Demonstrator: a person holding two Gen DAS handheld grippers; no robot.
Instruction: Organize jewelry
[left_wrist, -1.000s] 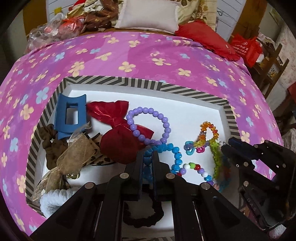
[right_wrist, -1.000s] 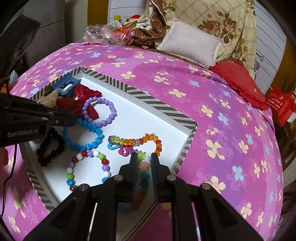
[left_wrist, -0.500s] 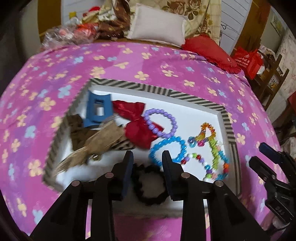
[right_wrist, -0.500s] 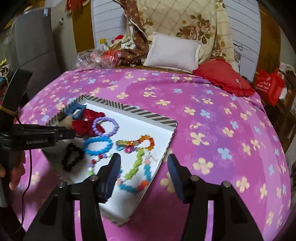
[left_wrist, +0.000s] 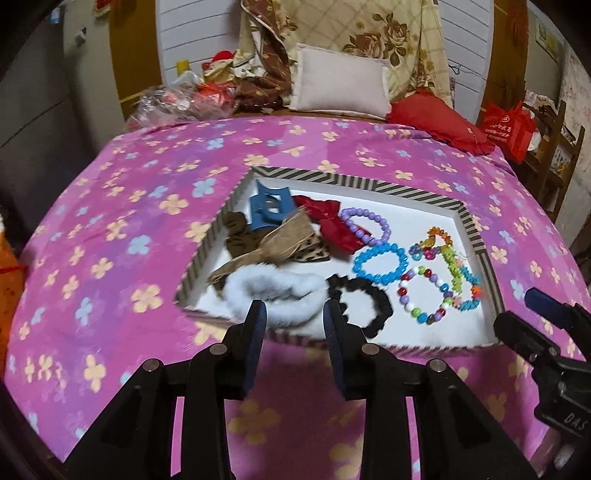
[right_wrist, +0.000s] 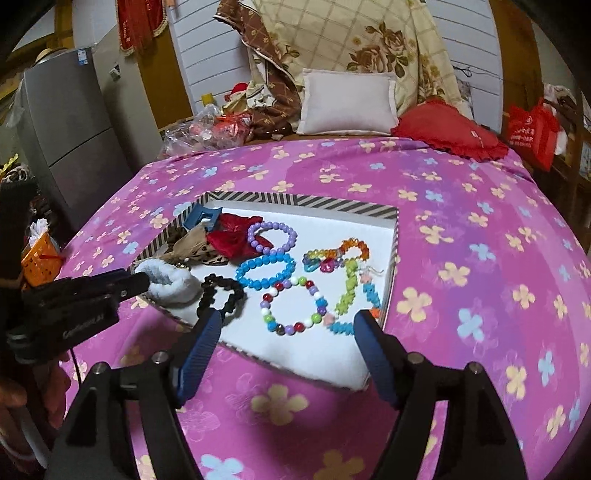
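Note:
A striped-rim tray (left_wrist: 373, 183) (right_wrist: 295, 199) lies on the pink flowered bedspread. It holds a purple bead bracelet (left_wrist: 365, 225) (right_wrist: 272, 238), a blue bead bracelet (left_wrist: 380, 263) (right_wrist: 265, 272), a multicolour bracelet (left_wrist: 424, 295) (right_wrist: 293, 308), a colourful bead string (left_wrist: 454, 266) (right_wrist: 351, 280), a black scrunchie (left_wrist: 360, 306) (right_wrist: 221, 295), a white fluffy scrunchie (left_wrist: 273, 295) (right_wrist: 166, 282), a red bow (left_wrist: 328, 221), a blue claw clip (left_wrist: 267, 210) and brown bows. My left gripper (left_wrist: 294, 314) is open and empty at the tray's near edge. My right gripper (right_wrist: 288, 325) is wide open and empty, above the near edge.
Pillows (left_wrist: 340, 85), a red cushion (left_wrist: 439, 122) and clutter in plastic bags (left_wrist: 177, 99) lie at the bed's head. A red bag (left_wrist: 506, 129) sits on wooden furniture at right. A grey fridge (right_wrist: 70, 129) and an orange basket (right_wrist: 38, 258) stand at left.
Both grippers have opened and pulled back and up from the tray. The blue bracelet and the colourful bead string were let go and now lie in the tray.

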